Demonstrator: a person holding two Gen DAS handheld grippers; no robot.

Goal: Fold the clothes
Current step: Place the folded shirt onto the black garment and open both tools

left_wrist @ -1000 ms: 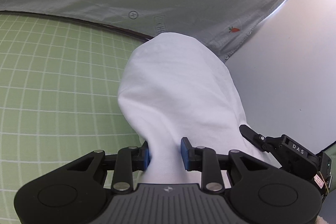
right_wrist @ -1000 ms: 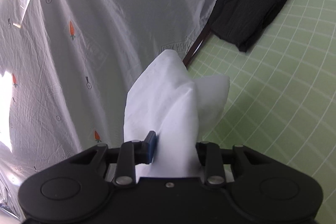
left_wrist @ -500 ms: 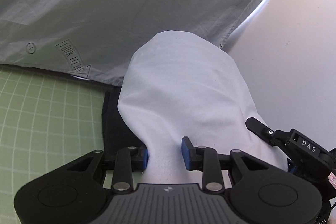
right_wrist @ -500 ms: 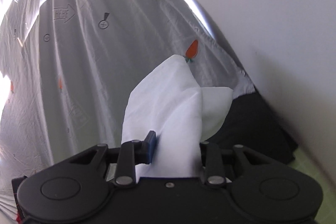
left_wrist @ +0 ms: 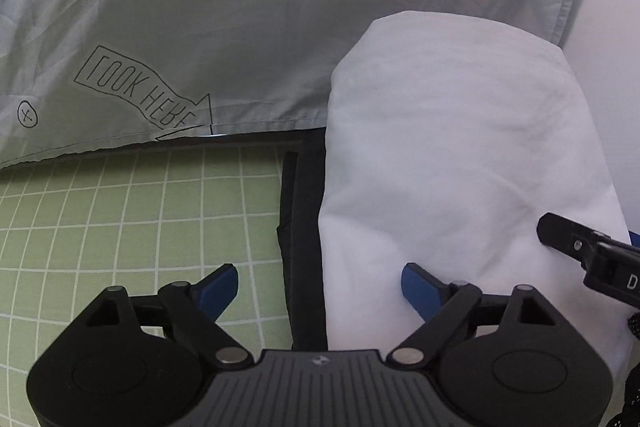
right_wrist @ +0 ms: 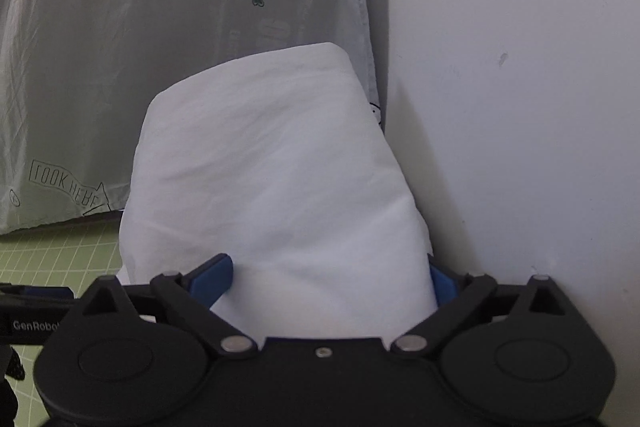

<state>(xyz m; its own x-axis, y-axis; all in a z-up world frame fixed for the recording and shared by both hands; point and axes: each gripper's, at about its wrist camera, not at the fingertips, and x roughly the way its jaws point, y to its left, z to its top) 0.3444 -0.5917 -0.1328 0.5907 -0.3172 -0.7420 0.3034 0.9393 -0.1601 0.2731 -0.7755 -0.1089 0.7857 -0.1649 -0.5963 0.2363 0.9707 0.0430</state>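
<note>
Pale grey cotton sheet with orange carrot prints and black "LOOK HERE" arrow doodles (left_wrist: 240, 7) hangs like backdrop, fills top of left wrist view and upper left of right wrist view (right_wrist: 120, 47). Creased, hemmed edge runs along bottom. Plain white wall (right_wrist: 520, 107) takes whole right side of right wrist view, few small scuffs. Light green mattress cover with white grid lines (left_wrist: 120, 227) lower left. Bright daylight strip at sheet's right edge.
</note>
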